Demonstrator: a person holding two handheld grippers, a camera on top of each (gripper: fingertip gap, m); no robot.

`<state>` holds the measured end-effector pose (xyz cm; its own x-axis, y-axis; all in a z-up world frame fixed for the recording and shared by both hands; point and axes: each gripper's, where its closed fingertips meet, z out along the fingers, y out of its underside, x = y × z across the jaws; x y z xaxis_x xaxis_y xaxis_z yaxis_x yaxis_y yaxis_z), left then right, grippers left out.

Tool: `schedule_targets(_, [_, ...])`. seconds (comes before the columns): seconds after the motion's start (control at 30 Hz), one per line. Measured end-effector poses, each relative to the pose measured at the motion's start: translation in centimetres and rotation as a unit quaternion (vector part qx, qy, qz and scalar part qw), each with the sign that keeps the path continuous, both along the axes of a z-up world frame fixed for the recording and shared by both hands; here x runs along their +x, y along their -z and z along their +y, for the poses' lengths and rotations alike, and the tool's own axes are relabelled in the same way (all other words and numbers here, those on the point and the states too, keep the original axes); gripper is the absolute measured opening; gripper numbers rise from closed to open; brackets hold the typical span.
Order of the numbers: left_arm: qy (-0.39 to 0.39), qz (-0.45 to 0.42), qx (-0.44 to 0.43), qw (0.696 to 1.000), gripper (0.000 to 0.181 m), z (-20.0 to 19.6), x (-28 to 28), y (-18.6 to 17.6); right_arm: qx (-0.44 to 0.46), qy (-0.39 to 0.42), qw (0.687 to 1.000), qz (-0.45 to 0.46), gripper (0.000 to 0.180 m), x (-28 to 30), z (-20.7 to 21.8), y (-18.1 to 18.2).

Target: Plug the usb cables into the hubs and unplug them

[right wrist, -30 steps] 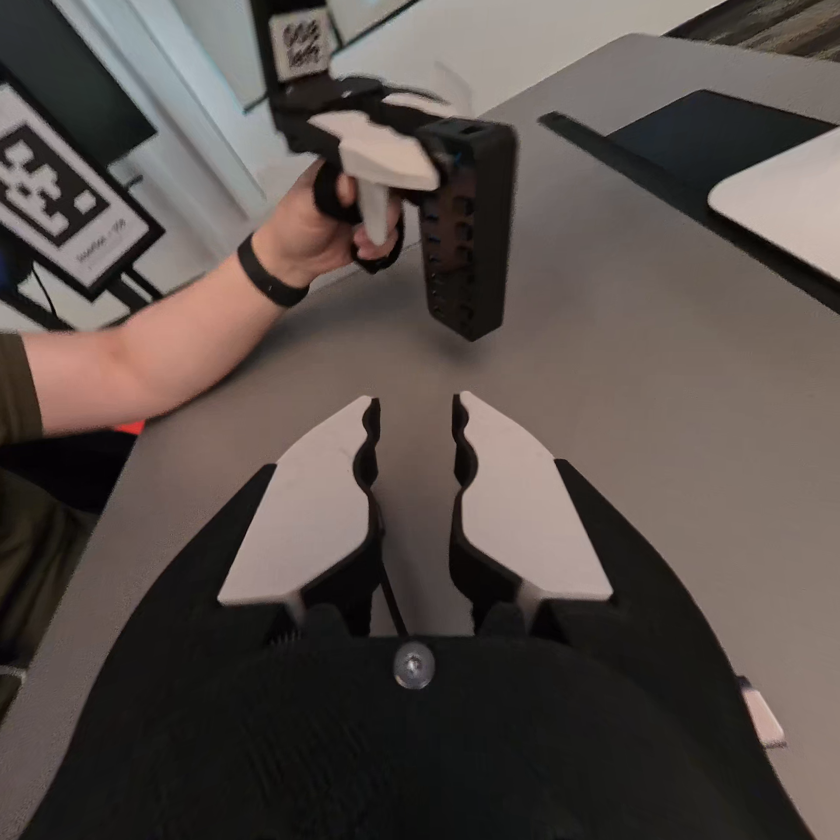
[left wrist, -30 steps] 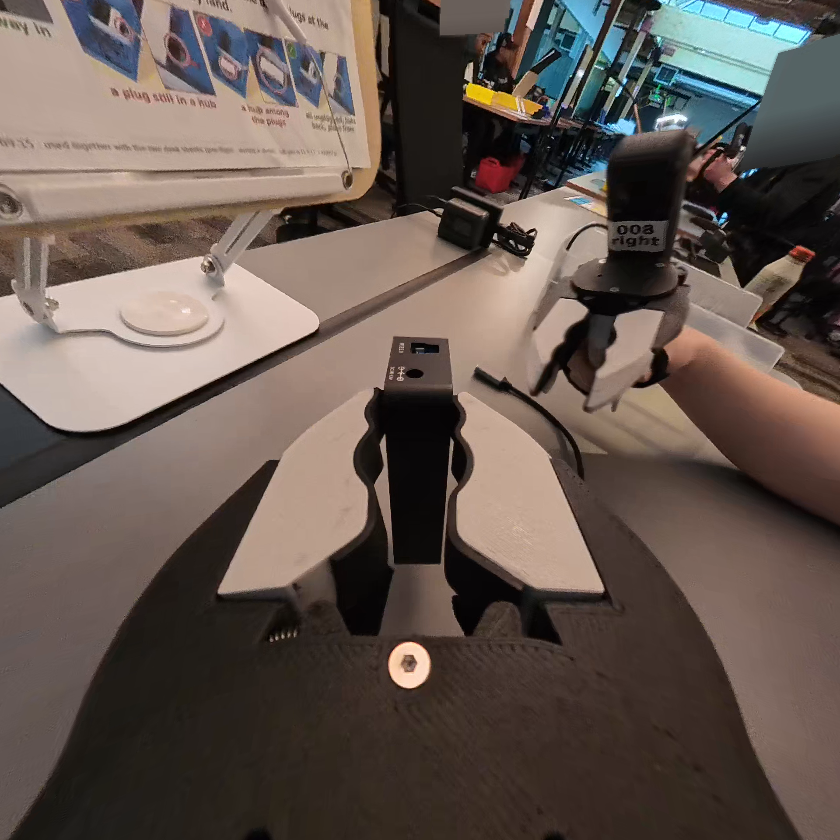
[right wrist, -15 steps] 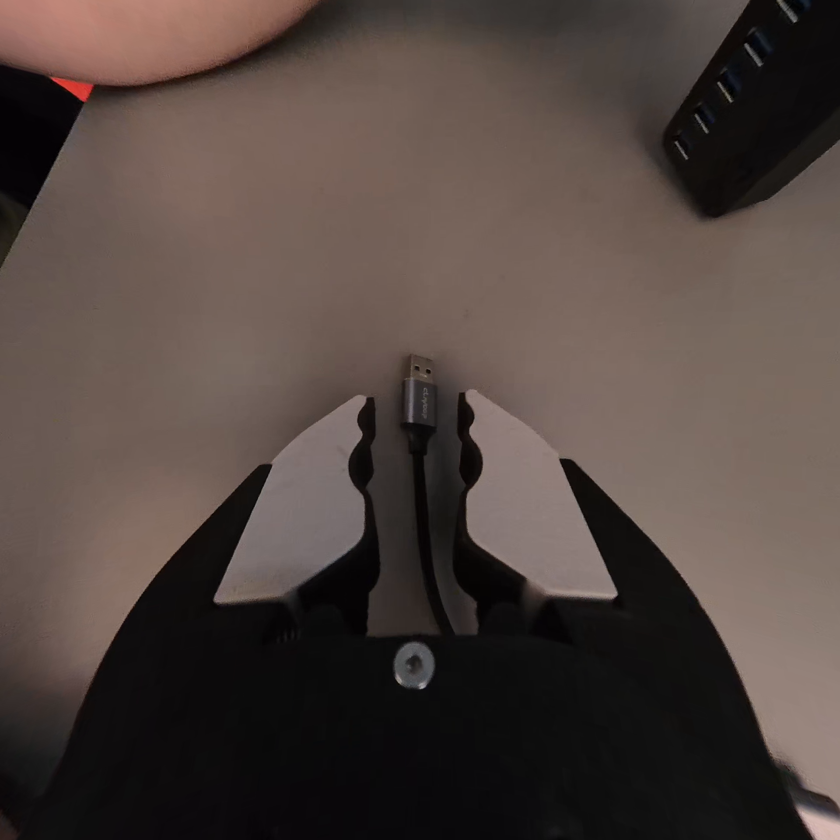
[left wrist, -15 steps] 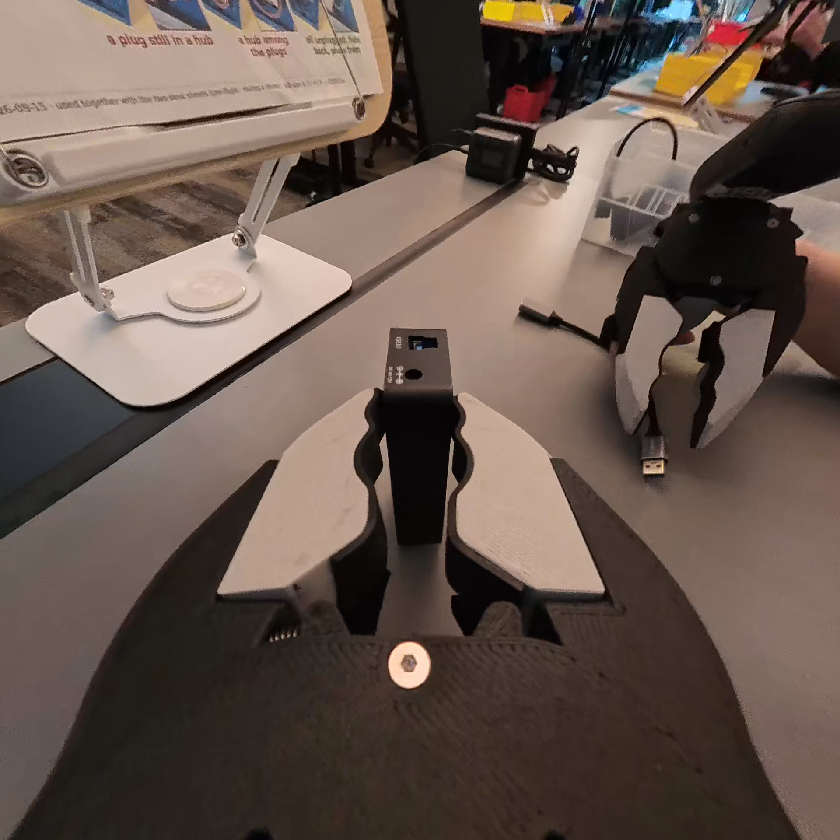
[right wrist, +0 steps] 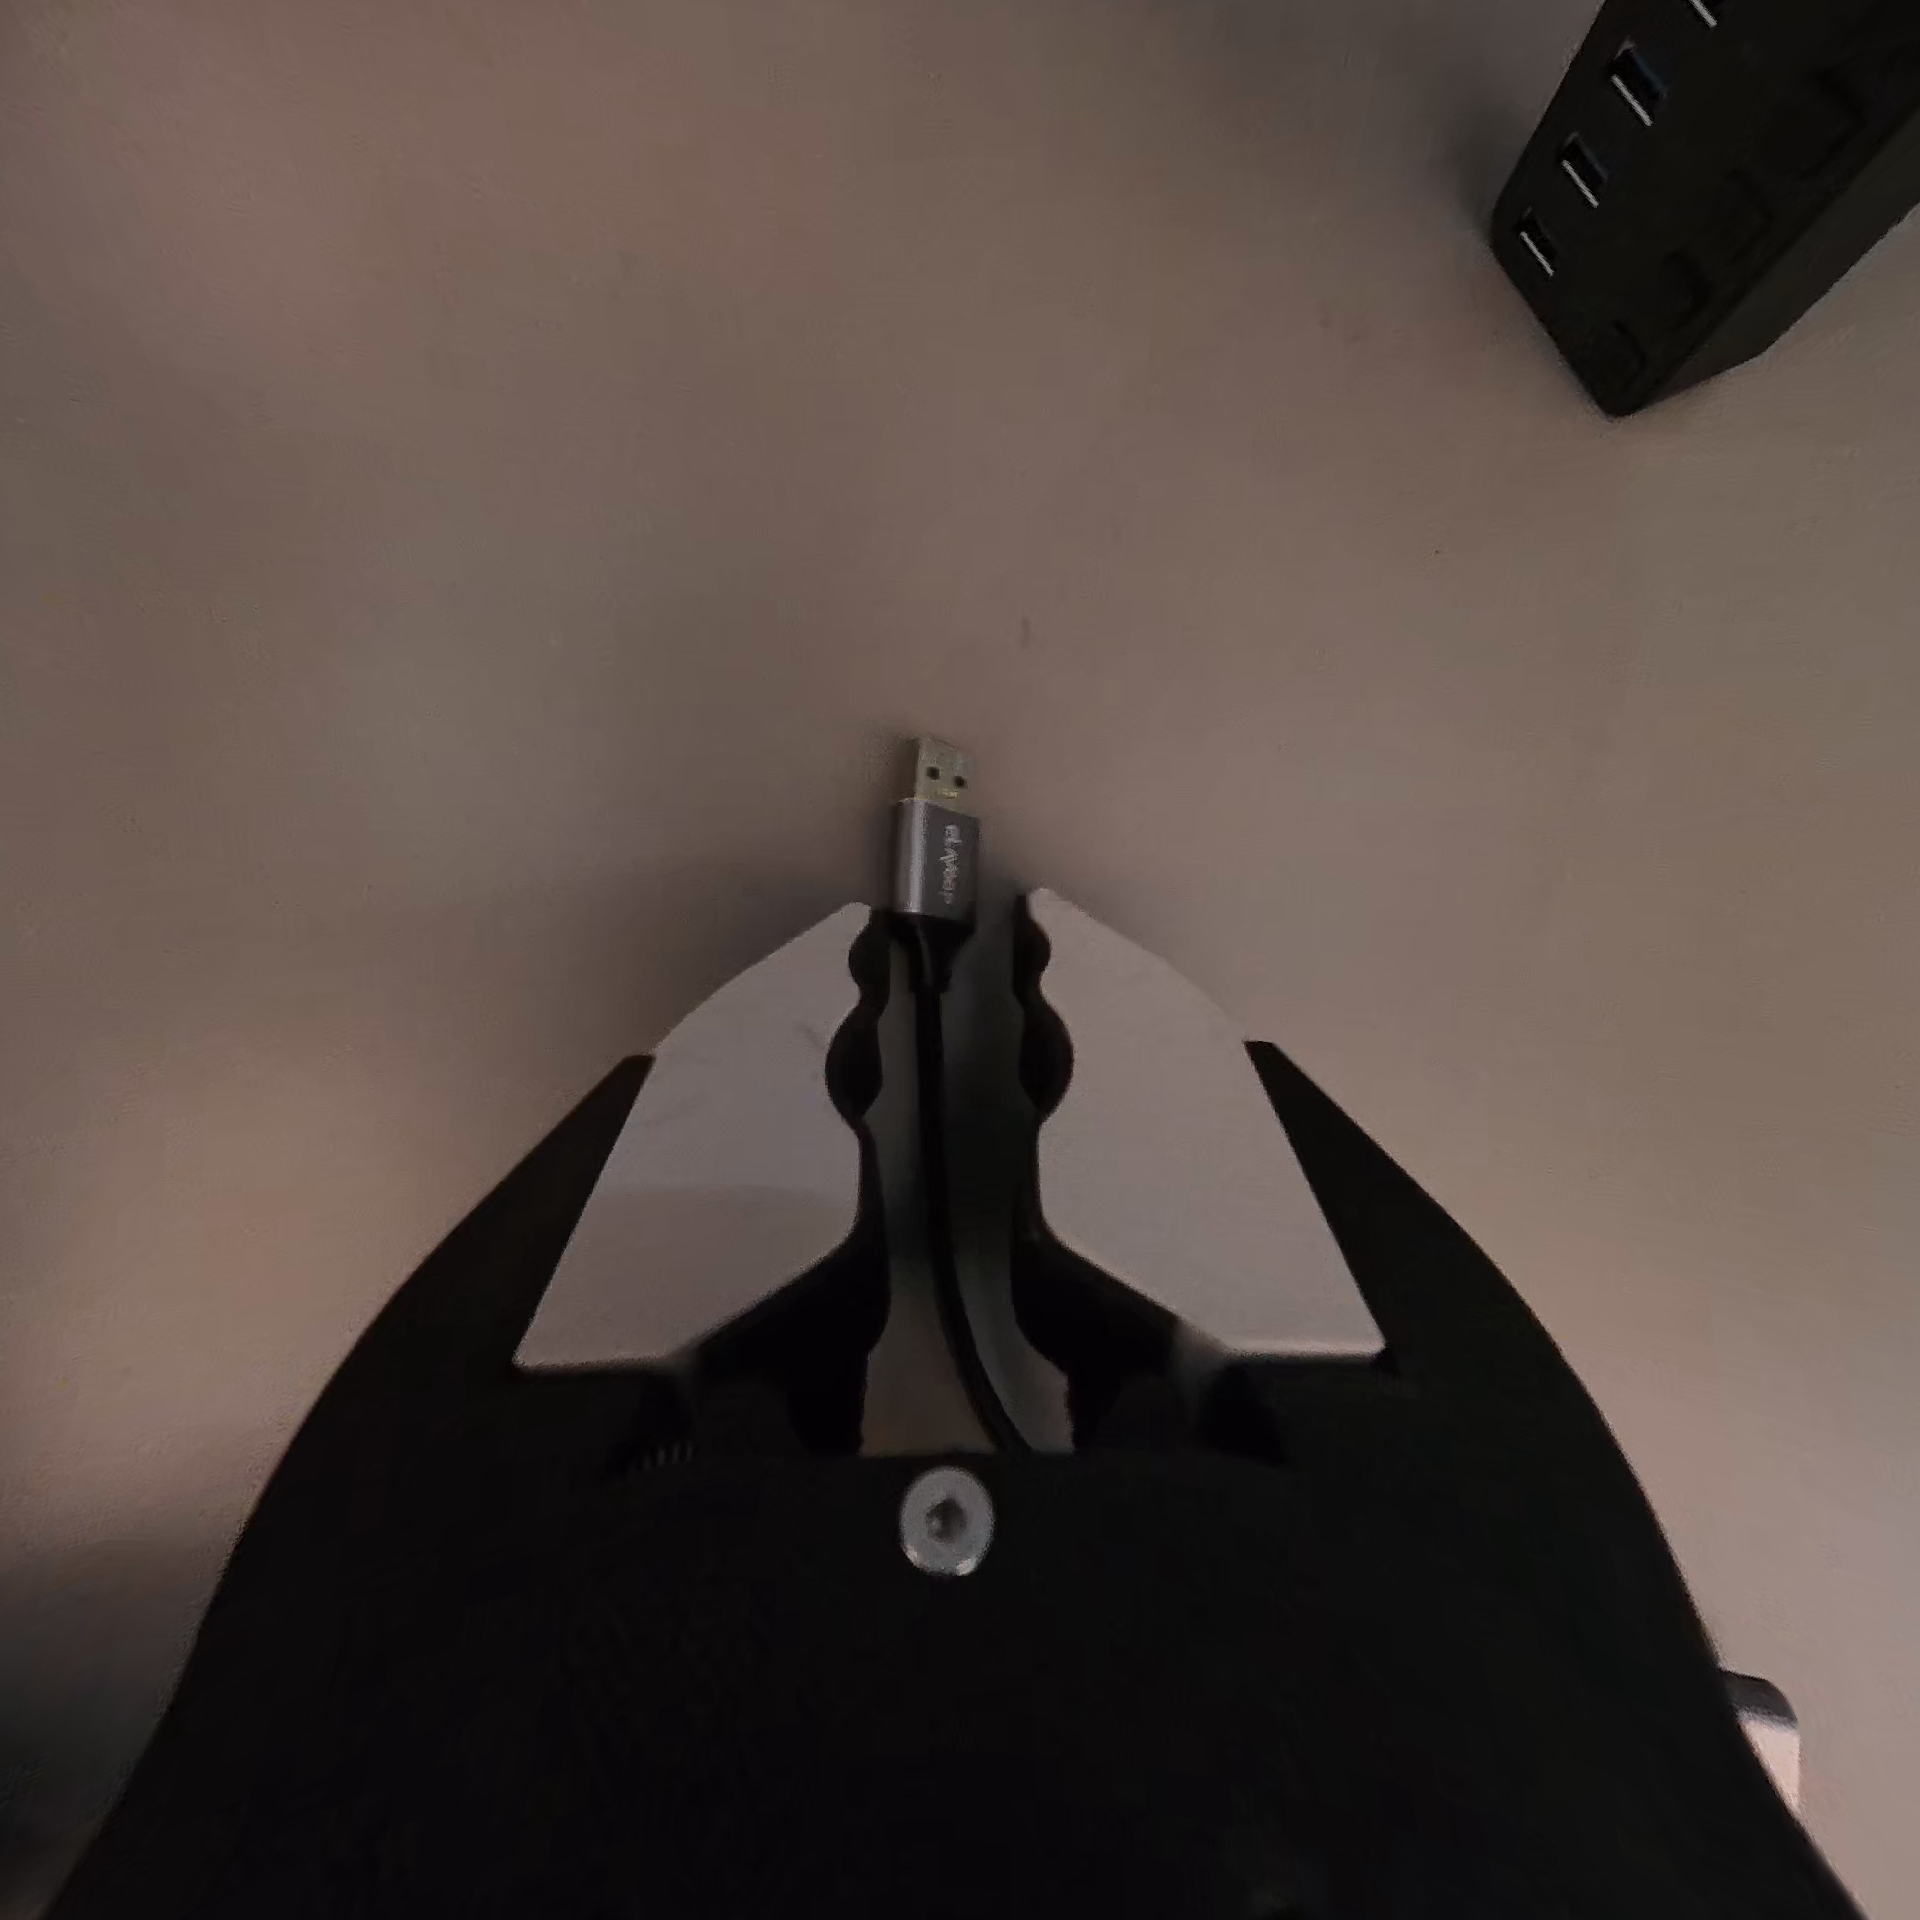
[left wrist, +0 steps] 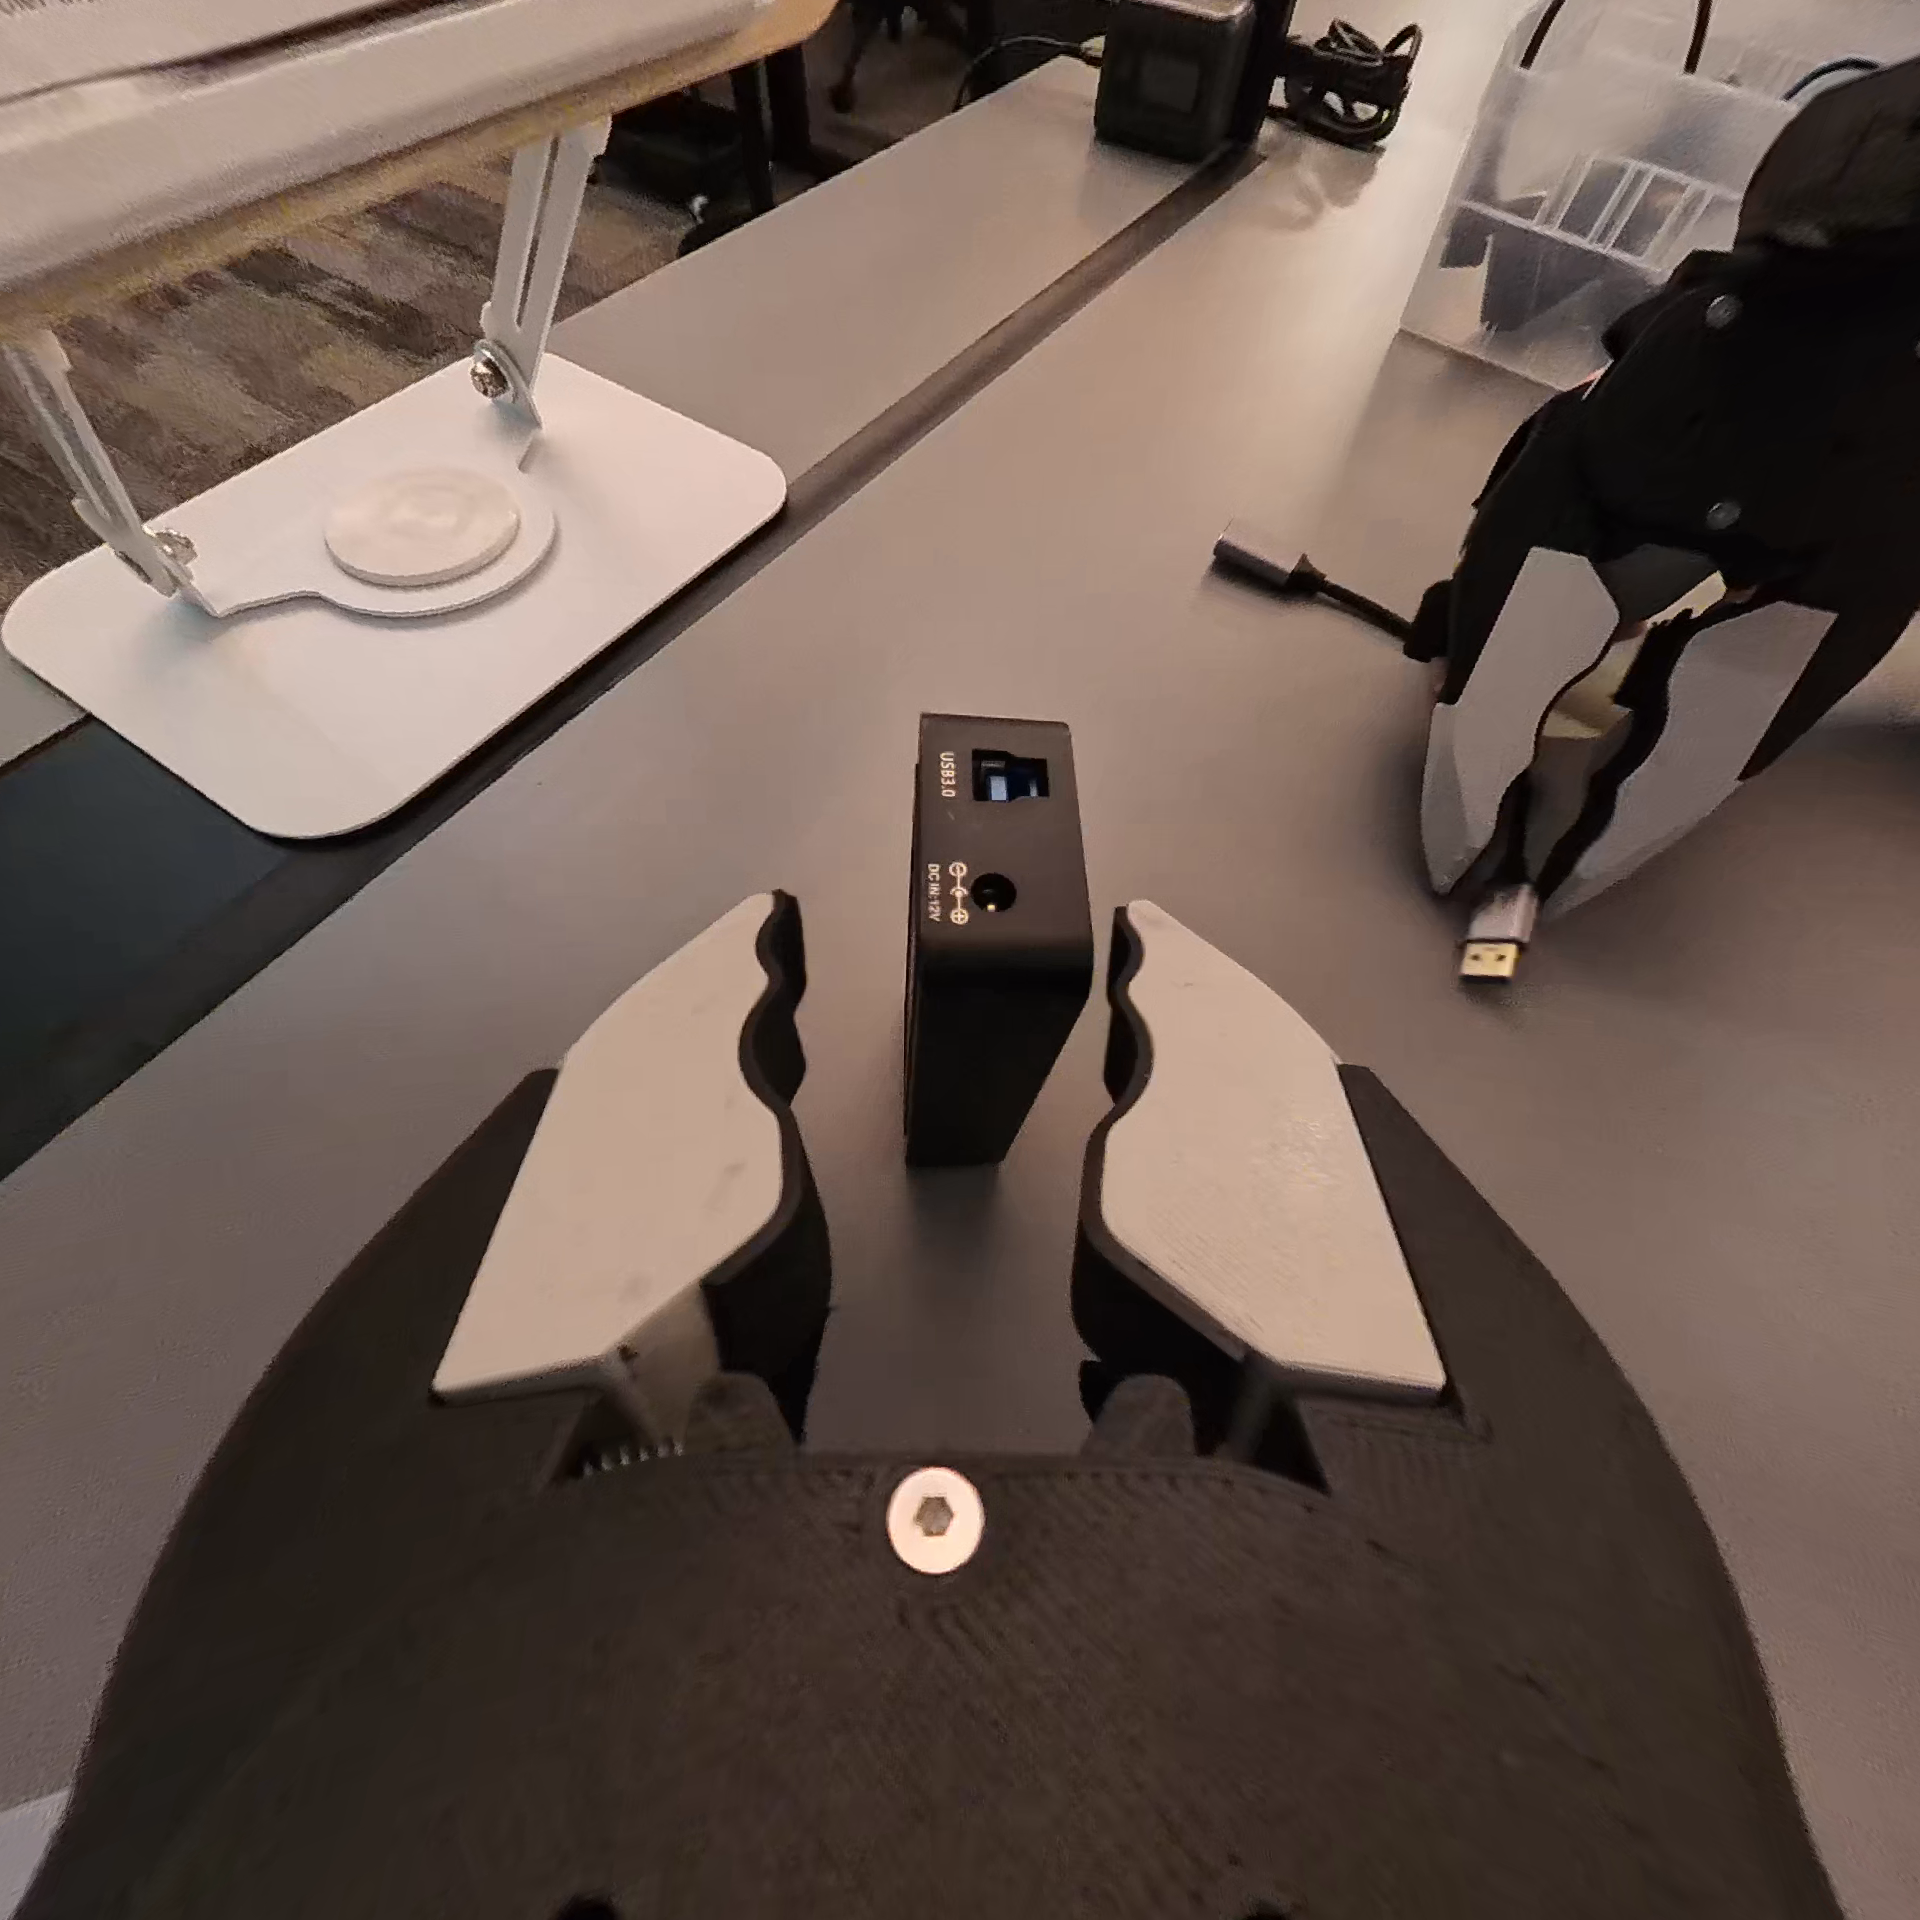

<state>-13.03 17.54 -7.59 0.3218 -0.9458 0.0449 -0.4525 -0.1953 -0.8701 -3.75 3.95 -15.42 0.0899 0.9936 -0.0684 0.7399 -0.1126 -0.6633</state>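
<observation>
A black USB hub [left wrist: 997, 883] rests on the grey table [left wrist: 1039, 416] between the fingers of my left gripper [left wrist: 954, 909]. That gripper is open, with a gap on each side of the hub. The hub's end, with several ports, also shows in the right wrist view [right wrist: 1704, 208] at the top right. A grey USB plug [right wrist: 940, 831] on a black cable lies flat on the table. My right gripper [right wrist: 951, 906] straddles the cable just behind the plug, jaws narrow but with a gap on the right side. It also shows tip-down in the left wrist view [left wrist: 1507, 883].
A white stand base [left wrist: 416, 623] with a tilted board stands at the left. A black power adapter [left wrist: 1174, 62] and a clear plastic bin [left wrist: 1558, 187] sit at the back. The cable's other connector [left wrist: 1262, 551] lies behind the right gripper.
My left gripper has opened and let go of the hub, which now sits on the table. My right gripper has come down over the plug and its jaws have narrowed.
</observation>
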Motion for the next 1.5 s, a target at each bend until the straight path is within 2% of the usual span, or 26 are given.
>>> schedule_targets(0.03, [-0.003, -0.003, 0.001, 1.0, 0.057, 0.0, -0.1, -0.3, 0.001, -0.002, 1.0, -0.004, 0.017, 0.1, 0.0, 0.1])
schedule_targets(0.17, [-0.028, -0.038, 0.029, 0.998, 0.068, 0.5, -1.1, -3.4, 0.001, -0.005, 1.0, -0.004, 0.016, 0.3, 0.0, 0.0])
schedule_targets(0.27, [-0.05, -0.069, 0.066, 0.994, 0.071, 0.3, -2.0, -7.0, -0.008, -0.004, 0.999, 0.042, 0.015, 0.0, 0.0, -1.4])
schedule_targets(0.4, [-0.069, -0.099, 0.151, 0.981, 0.053, -1.4, -2.5, -12.5, -0.023, -0.006, 0.988, 0.155, 0.014, -0.3, -0.3, -6.1])
schedule_targets(0.5, [-0.042, -0.123, 0.18, 0.975, 0.05, -4.5, -1.2, -15.7, -0.044, -0.027, 0.961, 0.27, 0.014, -0.2, -1.3, -11.0])
schedule_targets(0.63, [0.014, -0.15, 0.193, 0.97, 0.042, -8.8, 0.8, -18.4, -0.094, -0.094, 0.902, 0.41, 0.013, 1.3, -3.8, -17.1])
schedule_targets(0.8, [0.095, -0.155, 0.178, 0.967, 0.034, -13.3, 2.7, -19.3, -0.09, -0.17, 0.855, 0.481, 0.011, 3.4, -6.5, -20.7])
schedule_targets(0.9, [0.128, -0.154, 0.175, 0.964, 0.031, -15.1, 3.6, -19.4, -0.071, -0.197, 0.853, 0.477, 0.008, 3.7, -7.9, -21.5])
schedule_targets(1.17, [0.174, -0.121, 0.168, 0.963, 0.03, -17.8, 5.2, -18.5, 0.003, -0.201, 0.884, 0.421, 0.008, 2.4, -9.5, -22.1])
schedule_targets(1.27, [0.178, -0.109, 0.164, 0.964, 0.03, -18.6, 5.2, -18.6, 0.034, -0.163, 0.904, 0.393, 0.008, 1.6, -8.5, -21.9])
schedule_targets(1.37, [0.14, -0.106, 0.164, 0.971, 0.03, -18.0, 4.6, -19.1, 0.111, -0.085, 0.929, 0.343, 0.008, 0.7, -6.0, -21.5])
schedule_targets(1.5, [0.075, -0.147, 0.068, 0.984, 0.031, -16.6, 3.8, -20.0, 0.246, -0.007, 0.928, 0.279, 0.008, -0.3, -3.4, -21.8])
